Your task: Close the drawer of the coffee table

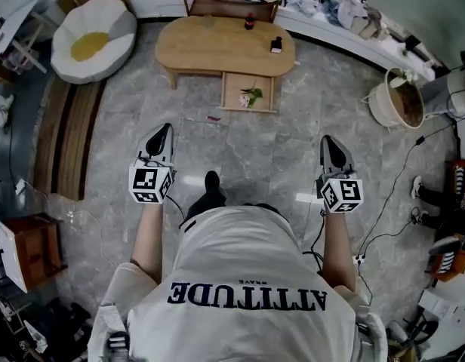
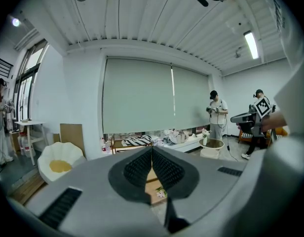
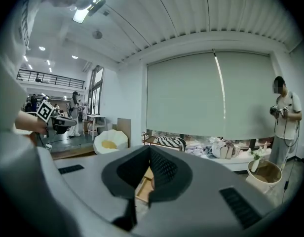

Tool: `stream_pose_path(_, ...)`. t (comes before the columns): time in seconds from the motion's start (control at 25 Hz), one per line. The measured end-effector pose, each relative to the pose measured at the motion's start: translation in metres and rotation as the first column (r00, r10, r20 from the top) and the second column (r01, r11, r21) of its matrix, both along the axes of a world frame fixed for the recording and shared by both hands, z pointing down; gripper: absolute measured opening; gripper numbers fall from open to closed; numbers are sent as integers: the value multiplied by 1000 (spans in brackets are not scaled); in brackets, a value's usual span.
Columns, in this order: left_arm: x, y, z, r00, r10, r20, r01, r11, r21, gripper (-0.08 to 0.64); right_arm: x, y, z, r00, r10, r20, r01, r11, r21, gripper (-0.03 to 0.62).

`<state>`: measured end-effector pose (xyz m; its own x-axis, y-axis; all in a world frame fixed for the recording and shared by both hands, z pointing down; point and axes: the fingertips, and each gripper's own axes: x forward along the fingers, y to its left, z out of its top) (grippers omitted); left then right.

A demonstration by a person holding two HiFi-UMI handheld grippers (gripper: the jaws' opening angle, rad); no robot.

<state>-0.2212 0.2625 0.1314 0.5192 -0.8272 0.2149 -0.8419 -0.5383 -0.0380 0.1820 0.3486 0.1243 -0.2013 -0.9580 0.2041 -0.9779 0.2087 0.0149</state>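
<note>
Though clutter-edged — grey floor (image 1: 255, 157), wooden coffee table (image 1: 217, 47)

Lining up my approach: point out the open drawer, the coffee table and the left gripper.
open drawer (image 1: 234, 89), head view, bare inside bottom.
coffee table (image 1: 210, 47), head view, bare tabletop.
left gripper (image 1: 167, 129), head view, between its shut fingertips.

Bright, even light comes from a long white ceiling strip lamp (image 2: 250, 44), leaving soft shadows and a glare patch on the glossy grey tiled floor (image 1: 255, 153). All views bend at the edges; both gripper views have black rounded corners.
</note>
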Motion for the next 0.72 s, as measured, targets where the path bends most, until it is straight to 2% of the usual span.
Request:
stream_pose_path(0.24, -9, -43, -1, 999, 51, -3, -51, 999, -4, 21, -19, -26, -1, 999, 37, -14, -37, 999, -15, 20)
stream_pose_path(0.72, -28, -120, 3, 987, 158, 16, -158, 987, 1, 21, -44, -64, 1, 986, 167, -24, -168, 985, -35, 20)
